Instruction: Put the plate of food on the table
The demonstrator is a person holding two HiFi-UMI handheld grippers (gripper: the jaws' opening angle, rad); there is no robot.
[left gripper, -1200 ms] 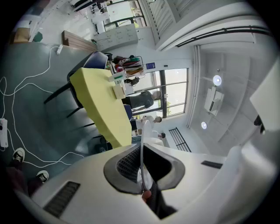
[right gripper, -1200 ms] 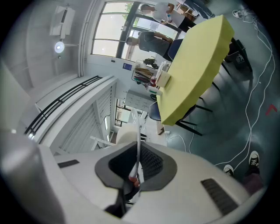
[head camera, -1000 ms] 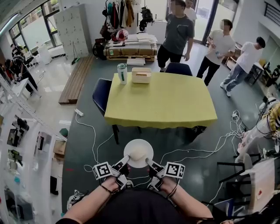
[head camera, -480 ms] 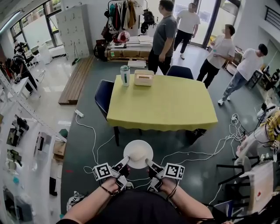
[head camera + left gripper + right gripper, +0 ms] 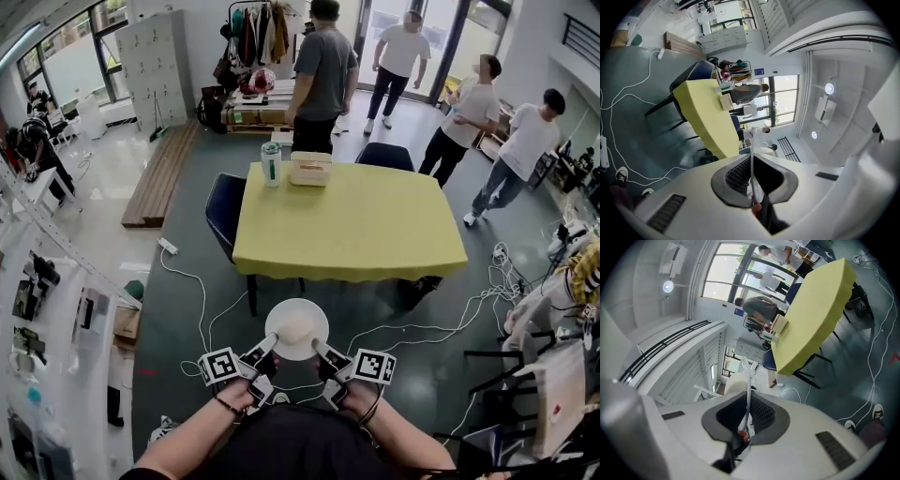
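Just in front of the person, at the near edge of the scene and above the dark floor, the left gripper is clamping its jaws on the left rim of the plate. The left gripper view is showing that thin white rim edge-on, pinched between the two dark pads. To the right of it, the right gripper is doing the same on the plate's right rim, its jaws pressing together with only the thin edge between them. So the plate is hanging in the air between the two grippers, well short of the yellow table, which is standing farther off. Judging from this, the pick-up is done and the carry is under way: the person is yet to cross the stretch of floor, bring the plate over the table's near edge, set it down and let go. The near half of the table top is lying bare, while a bottle and a box are sitting at the far left corner, so there seems to be room for the plate. The plate is looking round, white and shallow, and it is sitting about level. It is carrying a pale rounded mound of food near its middle; what the food is I cannot tell. The mound seems to be resting loose, so tilting the plate may let it slide.
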